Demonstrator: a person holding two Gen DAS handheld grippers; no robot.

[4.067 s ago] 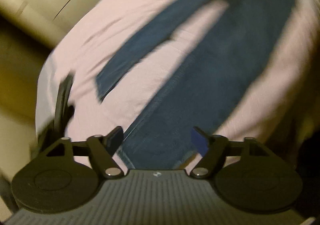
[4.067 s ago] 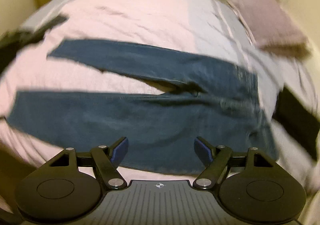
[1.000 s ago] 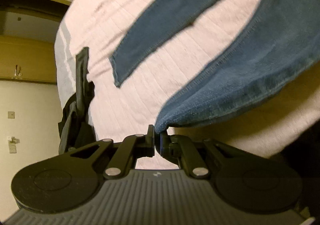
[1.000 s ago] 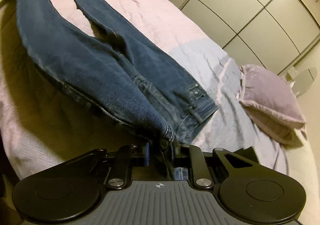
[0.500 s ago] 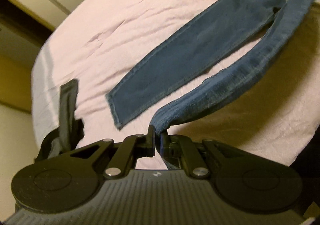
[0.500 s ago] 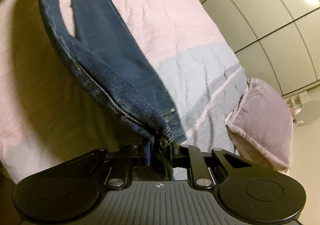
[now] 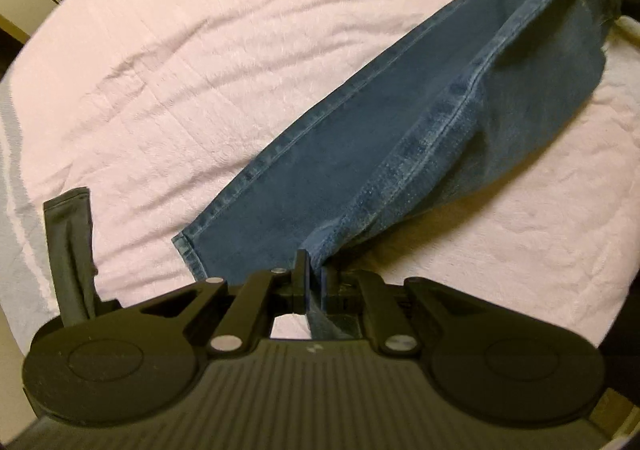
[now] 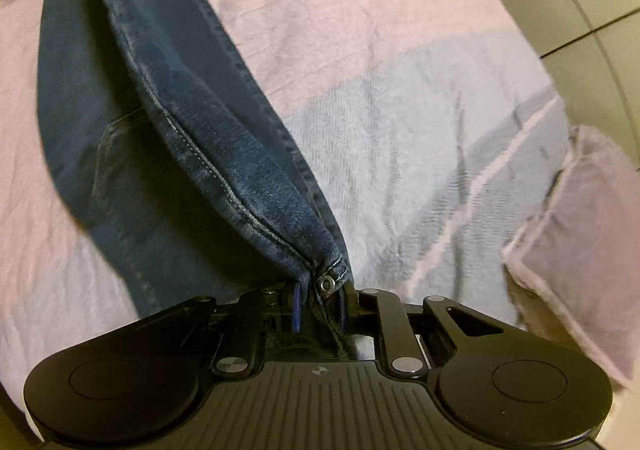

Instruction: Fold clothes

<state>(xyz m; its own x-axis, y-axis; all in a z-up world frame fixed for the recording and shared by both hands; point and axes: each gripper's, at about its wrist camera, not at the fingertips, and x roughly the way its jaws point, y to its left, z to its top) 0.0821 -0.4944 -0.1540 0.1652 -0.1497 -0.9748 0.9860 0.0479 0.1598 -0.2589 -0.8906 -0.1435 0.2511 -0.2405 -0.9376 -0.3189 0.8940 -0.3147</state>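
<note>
The blue jeans point(image 7: 360, 153) lie on a pink bedspread point(image 7: 192, 49), one leg flat and running from the lower centre of the left wrist frame to the upper right, its hem near the bottom. The other leg is raised above it as a sagging fold. The left gripper point(image 7: 314, 274) points steeply down at the bed, its jaws closed tight on the hem end of that raised leg at lower centre. In the right wrist frame the jeans point(image 8: 192, 121) stretch from the upper left down to lower centre, where the right gripper point(image 8: 320, 300), also aimed steeply down, has its jaws narrow and clamped on the waistband corner by a metal rivet point(image 8: 325, 282). A dark garment point(image 7: 72, 250) lies at the lower left of the left wrist frame. A pillow point(image 8: 580, 234) sits at the right edge of the right wrist frame, on the bedspread's pale blue band point(image 8: 400, 153).
</note>
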